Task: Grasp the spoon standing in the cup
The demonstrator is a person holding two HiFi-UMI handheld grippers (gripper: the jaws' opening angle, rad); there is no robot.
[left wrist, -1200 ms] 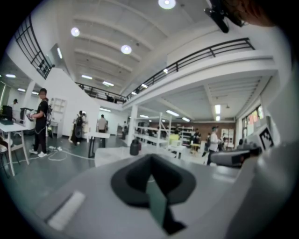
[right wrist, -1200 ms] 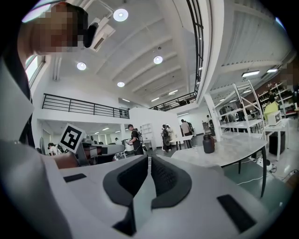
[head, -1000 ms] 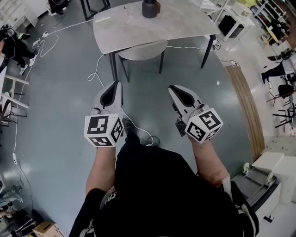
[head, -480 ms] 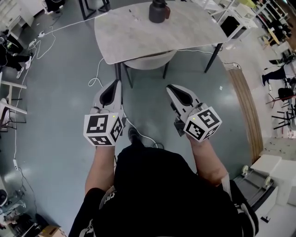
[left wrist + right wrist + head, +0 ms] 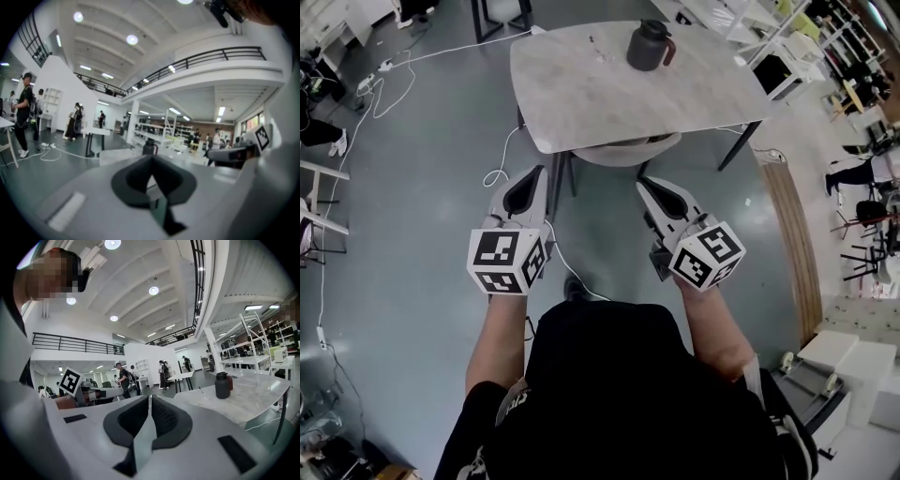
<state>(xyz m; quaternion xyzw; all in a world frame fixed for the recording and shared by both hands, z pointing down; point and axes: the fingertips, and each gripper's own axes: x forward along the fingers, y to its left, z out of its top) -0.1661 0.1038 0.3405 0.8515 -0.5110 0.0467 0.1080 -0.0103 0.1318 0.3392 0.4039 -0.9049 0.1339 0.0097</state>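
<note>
- Grey stone-like surface [image 5: 581, 94] carries the dark cup [image 5: 647, 47] near its far edge, well apart from the person [image 5: 619, 394]. I cannot make out the spoon in any view, so the lean of its handle is unknown. A reach planned without seeing it may miss.
- Left hand-held gripper [image 5: 536, 174] has its jaws pressed together with nothing between them. The right hand-held gripper [image 5: 643, 182] shows only a hair-thin slit and is also empty. If either one arrives at the cup like this, the tips would probably push the spoon aside or knock the cup instead of closing around the handle. The jaws need to be opened first.
- The cup looks rather tall, with a reddish handle on its side. A sideways push on the spoon could tip or slide the cup, because nothing holds it down.
- A pale chair [image 5: 623, 150] is tucked under the near edge of the surface, between the person and the cup. It may keep the body back, so the arm has to stretch and the aim becomes less steady.
- White cable [image 5: 499, 150] lies in loops on the floor [image 5: 422, 234], close to where the feet would go. A step onto it could cause a trip or a jerk of the arms.
</note>
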